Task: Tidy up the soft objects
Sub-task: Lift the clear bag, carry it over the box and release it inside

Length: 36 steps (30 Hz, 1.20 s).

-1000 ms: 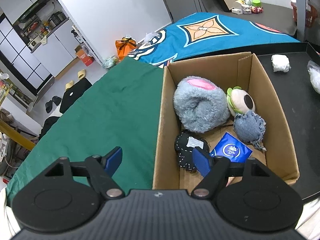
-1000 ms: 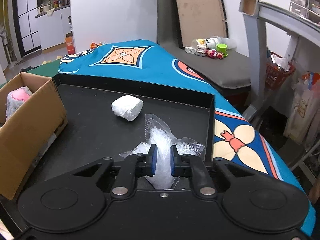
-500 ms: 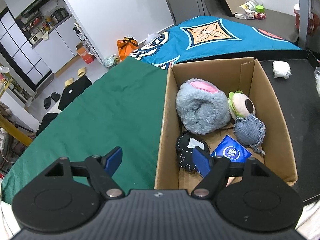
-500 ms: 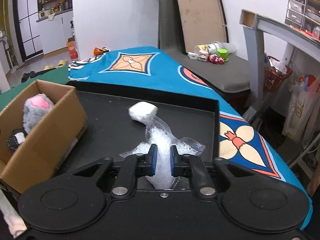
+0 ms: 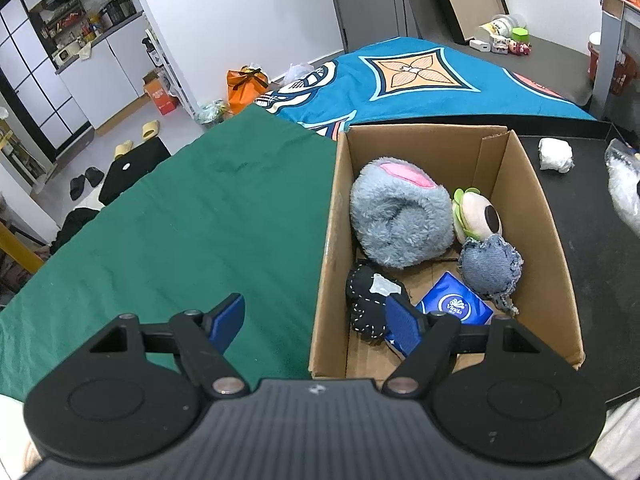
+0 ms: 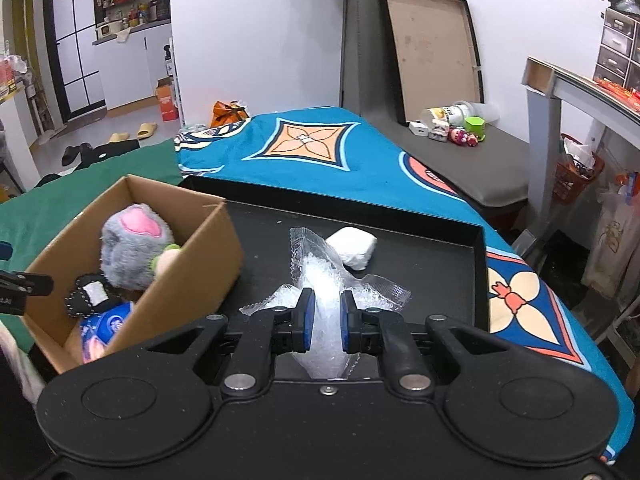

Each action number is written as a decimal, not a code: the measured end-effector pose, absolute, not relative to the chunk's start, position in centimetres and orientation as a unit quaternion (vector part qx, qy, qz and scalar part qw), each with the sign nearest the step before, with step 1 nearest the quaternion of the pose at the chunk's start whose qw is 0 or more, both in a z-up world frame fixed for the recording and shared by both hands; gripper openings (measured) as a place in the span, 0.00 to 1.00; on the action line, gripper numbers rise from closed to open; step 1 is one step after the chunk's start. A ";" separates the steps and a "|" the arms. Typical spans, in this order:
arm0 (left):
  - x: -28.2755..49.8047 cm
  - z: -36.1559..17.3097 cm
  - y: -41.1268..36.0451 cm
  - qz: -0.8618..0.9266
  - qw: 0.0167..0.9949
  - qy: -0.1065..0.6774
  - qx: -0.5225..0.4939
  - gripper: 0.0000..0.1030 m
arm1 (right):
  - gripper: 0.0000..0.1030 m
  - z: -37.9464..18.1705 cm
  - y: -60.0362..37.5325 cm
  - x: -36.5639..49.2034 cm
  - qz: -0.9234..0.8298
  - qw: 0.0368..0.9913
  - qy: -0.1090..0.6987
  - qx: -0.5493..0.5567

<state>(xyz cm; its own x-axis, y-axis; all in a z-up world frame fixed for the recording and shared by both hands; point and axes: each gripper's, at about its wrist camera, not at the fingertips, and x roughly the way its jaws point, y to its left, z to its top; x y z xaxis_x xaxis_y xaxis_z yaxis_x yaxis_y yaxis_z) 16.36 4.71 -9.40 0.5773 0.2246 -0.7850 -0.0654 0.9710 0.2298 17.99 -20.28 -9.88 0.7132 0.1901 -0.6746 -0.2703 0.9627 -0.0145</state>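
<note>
My right gripper is shut on a clear plastic bubble bag and holds it above the black tray. The bag also shows at the right edge of the left wrist view. A white soft bundle lies on the tray beyond it, also in the left wrist view. A cardboard box holds a grey plush, an eyeball plush, a denim piece, a black stitched piece and a blue tissue pack. My left gripper is open and empty over the box's near left corner.
A green cloth covers the table left of the box. A teal patterned cloth lies beyond the tray. A grey bench with small toys stands behind it. A table leg rises at the right.
My right gripper has lifted the plastic bag off the tray and swung left, bringing the box into its view. My left gripper has drawn back a little.
</note>
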 end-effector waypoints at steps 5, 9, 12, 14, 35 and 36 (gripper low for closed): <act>16.2 -9.4 5.0 0.077 0.885 0.453 0.079 0.74 | 0.13 -9.1 -18.6 17.5 0.132 0.923 0.355 -0.062; 16.2 -9.5 5.4 0.073 0.885 0.455 0.071 0.74 | 0.13 -8.1 -17.1 17.2 0.144 0.924 0.350 -0.063; 16.4 -9.6 5.6 0.072 0.882 0.461 0.065 0.73 | 0.13 -7.3 -15.9 16.9 0.155 0.923 0.346 -0.063; 16.3 -9.8 5.7 0.071 0.880 0.465 0.063 0.72 | 0.13 -6.9 -15.0 16.7 0.163 0.922 0.345 -0.064; 16.5 -10.5 6.4 0.066 0.871 0.485 0.042 0.16 | 0.31 -6.3 -9.5 14.4 0.243 0.894 0.376 -0.027; 16.4 -10.5 6.3 0.062 0.872 0.483 0.044 0.12 | 0.32 -6.2 -9.7 14.4 0.239 0.896 0.372 -0.028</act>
<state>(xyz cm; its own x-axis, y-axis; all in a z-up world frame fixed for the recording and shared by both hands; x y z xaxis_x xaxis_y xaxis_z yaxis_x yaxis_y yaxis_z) 16.39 6.33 -10.47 0.5260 0.1496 -0.8373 -0.0653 0.9886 0.1355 14.35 -9.71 -6.19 0.6087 0.4070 -0.6810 -0.4483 0.8847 0.1280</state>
